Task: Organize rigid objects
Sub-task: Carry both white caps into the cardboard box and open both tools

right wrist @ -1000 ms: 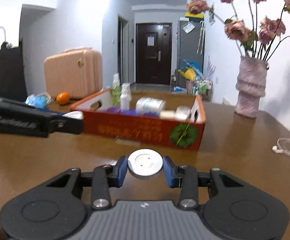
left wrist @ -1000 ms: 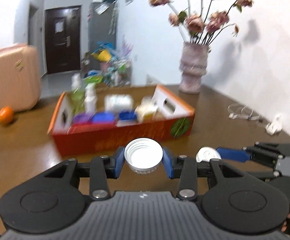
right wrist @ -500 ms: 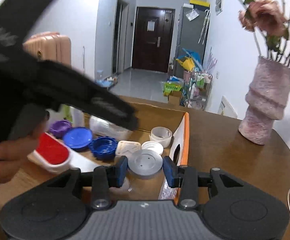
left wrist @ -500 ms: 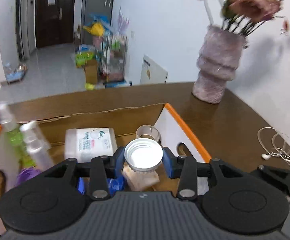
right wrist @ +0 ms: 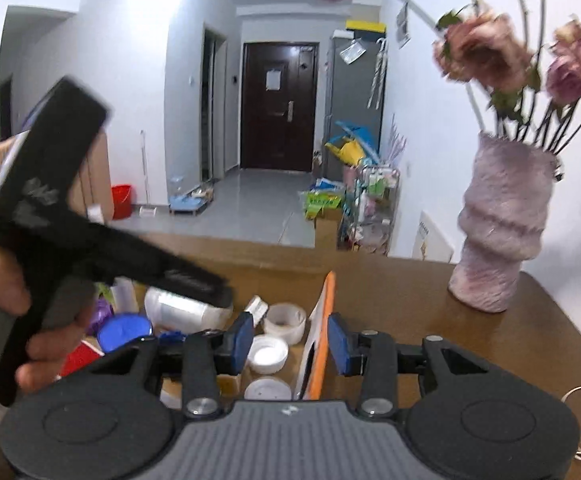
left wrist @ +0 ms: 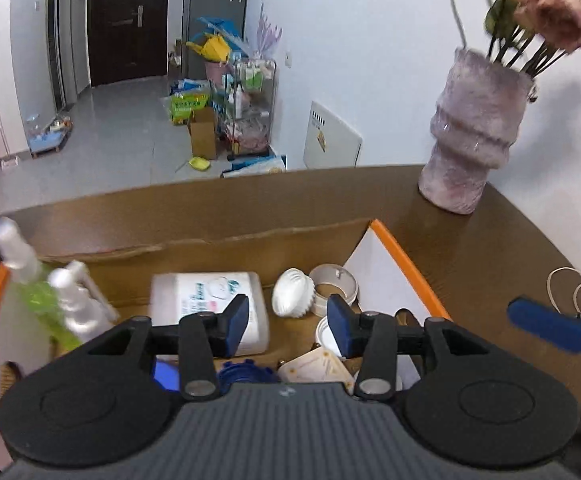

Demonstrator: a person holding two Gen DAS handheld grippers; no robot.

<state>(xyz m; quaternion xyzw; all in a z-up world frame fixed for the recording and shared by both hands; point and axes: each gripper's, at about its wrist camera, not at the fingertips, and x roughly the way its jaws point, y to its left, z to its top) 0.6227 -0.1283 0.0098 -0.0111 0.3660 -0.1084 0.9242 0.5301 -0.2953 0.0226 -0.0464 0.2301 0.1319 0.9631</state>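
Left gripper [left wrist: 288,324]: jaws apart, nothing between the blue pads; it hangs over the cardboard box [left wrist: 406,260]. Just beyond the pads a ribbed white cap [left wrist: 292,292] lies tilted against an open white ring-shaped lid [left wrist: 336,284]. A second white cap [left wrist: 326,334] is half hidden behind the right pad. A cream square lid [left wrist: 322,368] and a blue toothed cap [left wrist: 246,374] are cut off by the gripper body. A white jar [left wrist: 206,300] lies on its side, its label blurred; two spray bottles [left wrist: 42,292] at the left are smeared by motion.

Right gripper [right wrist: 290,344]: jaws apart, empty, straddling the box's orange-edged end wall [right wrist: 322,332]. Inside the wall lie an upturned white cap [right wrist: 268,354] and a flat white lid [right wrist: 268,390], the latter partly covered by the gripper body. The left hand [right wrist: 14,316] and its tool fill the left side, blurred, hiding much of the box. A vase [right wrist: 502,236] stands on the table [right wrist: 410,300], well apart from the box.
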